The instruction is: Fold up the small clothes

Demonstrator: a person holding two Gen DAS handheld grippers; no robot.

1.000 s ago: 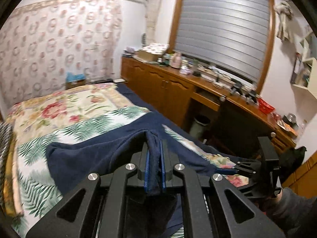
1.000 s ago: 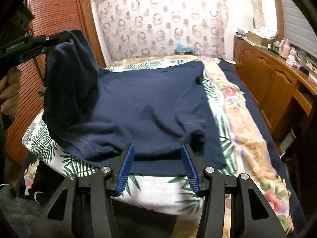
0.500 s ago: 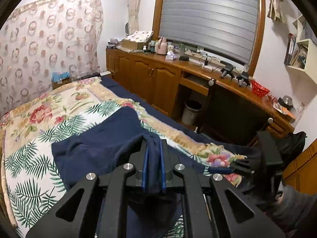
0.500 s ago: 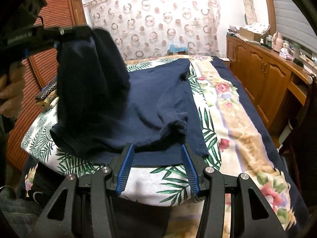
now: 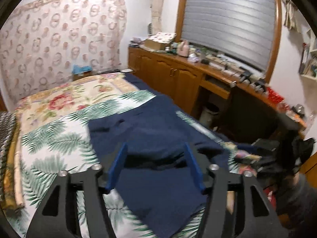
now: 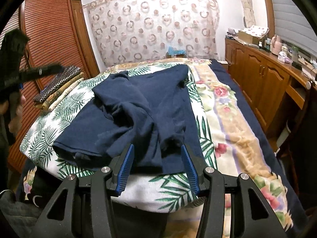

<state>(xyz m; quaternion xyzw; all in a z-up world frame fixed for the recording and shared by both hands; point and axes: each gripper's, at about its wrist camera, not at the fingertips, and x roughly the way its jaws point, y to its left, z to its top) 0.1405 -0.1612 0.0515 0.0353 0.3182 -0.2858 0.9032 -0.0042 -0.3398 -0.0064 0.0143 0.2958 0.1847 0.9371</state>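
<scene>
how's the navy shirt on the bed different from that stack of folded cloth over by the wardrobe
The navy shirt is plain dark blue; the folded stack is patterned and tan. The shirt lies rumpled, one side flopped over itself; the stack is neat and flat. The shirt sits mid-bed, the stack at the bed's left edge. Both rest on the palm-print cover.

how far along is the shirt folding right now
One side of the navy blue cotton t-shirt is flipped across its middle, still rumpled. Nothing is in hand: the left gripper and right gripper are open. Left: smoothing and the remaining folds.
</scene>
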